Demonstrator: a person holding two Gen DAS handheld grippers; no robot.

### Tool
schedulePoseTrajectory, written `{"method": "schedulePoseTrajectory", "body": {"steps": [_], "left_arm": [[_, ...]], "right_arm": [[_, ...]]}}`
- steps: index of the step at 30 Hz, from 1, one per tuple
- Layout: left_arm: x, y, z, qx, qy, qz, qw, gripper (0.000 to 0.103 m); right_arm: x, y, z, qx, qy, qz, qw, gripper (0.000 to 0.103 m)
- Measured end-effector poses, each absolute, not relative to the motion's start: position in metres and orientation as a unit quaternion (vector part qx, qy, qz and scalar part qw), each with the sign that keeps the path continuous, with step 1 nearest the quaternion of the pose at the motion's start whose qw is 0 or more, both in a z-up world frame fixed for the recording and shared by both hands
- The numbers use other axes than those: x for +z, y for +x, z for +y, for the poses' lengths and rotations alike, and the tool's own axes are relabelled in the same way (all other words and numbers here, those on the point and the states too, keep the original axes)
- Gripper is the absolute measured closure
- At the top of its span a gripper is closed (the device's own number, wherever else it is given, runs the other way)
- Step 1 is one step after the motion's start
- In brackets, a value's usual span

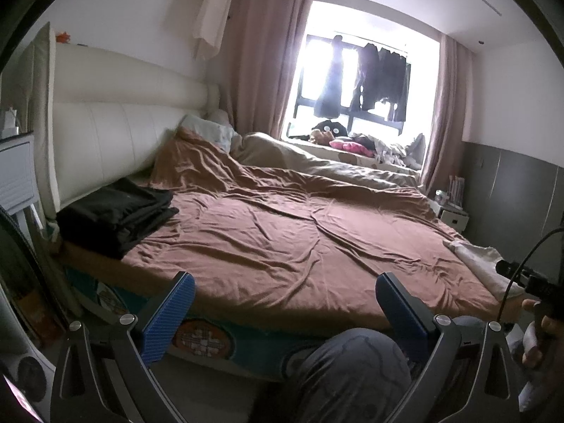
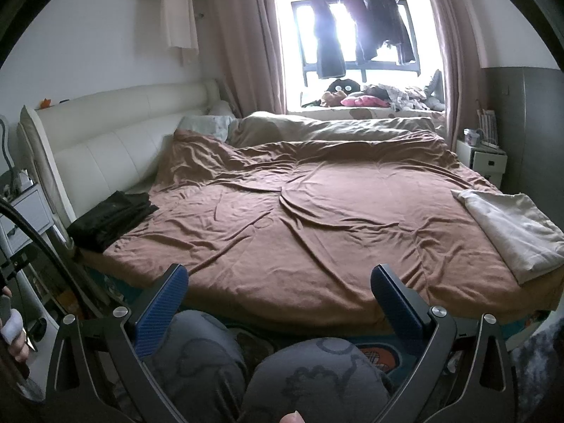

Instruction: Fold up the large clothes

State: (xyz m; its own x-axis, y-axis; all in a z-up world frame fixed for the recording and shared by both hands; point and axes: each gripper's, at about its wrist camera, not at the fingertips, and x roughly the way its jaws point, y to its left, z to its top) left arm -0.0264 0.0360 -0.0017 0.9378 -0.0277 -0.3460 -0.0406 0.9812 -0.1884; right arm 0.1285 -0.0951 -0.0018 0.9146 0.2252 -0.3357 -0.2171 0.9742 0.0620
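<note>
A stack of folded black clothes [image 1: 116, 213] lies on the near left corner of the bed, by the white headboard; it also shows in the right wrist view [image 2: 111, 218]. A folded beige cloth [image 2: 511, 229] lies on the bed's right edge, seen partly in the left wrist view [image 1: 483, 264]. My left gripper [image 1: 285, 317] is open and empty, held off the bed's near edge. My right gripper [image 2: 278, 306] is open and empty above the person's knees.
The bed is covered by a wrinkled brown sheet [image 2: 317, 218] with a beige duvet [image 2: 335, 127] at the far side. White nightstands stand at left [image 1: 16, 172] and right [image 2: 481, 158]. Dark clothes [image 2: 352, 31] hang at the window. The person's knees [image 2: 310, 377] are below the grippers.
</note>
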Motion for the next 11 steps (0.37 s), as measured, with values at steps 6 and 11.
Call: {"method": "schedulePoseTrajectory", "body": {"steps": [6,11], "left_arm": [[0.002,-0.027,0.038,0.01,-0.095,0.171,0.981,0.0],[0.01,-0.026,0.036,0.018,-0.085,0.173,0.981,0.0]], "right_arm": [[0.004,0.135,-0.096,0.086,-0.001,0.184,0.979,0.0],[0.009,0.141,-0.098,0.091,0.01,0.185,0.979,0.0]]}}
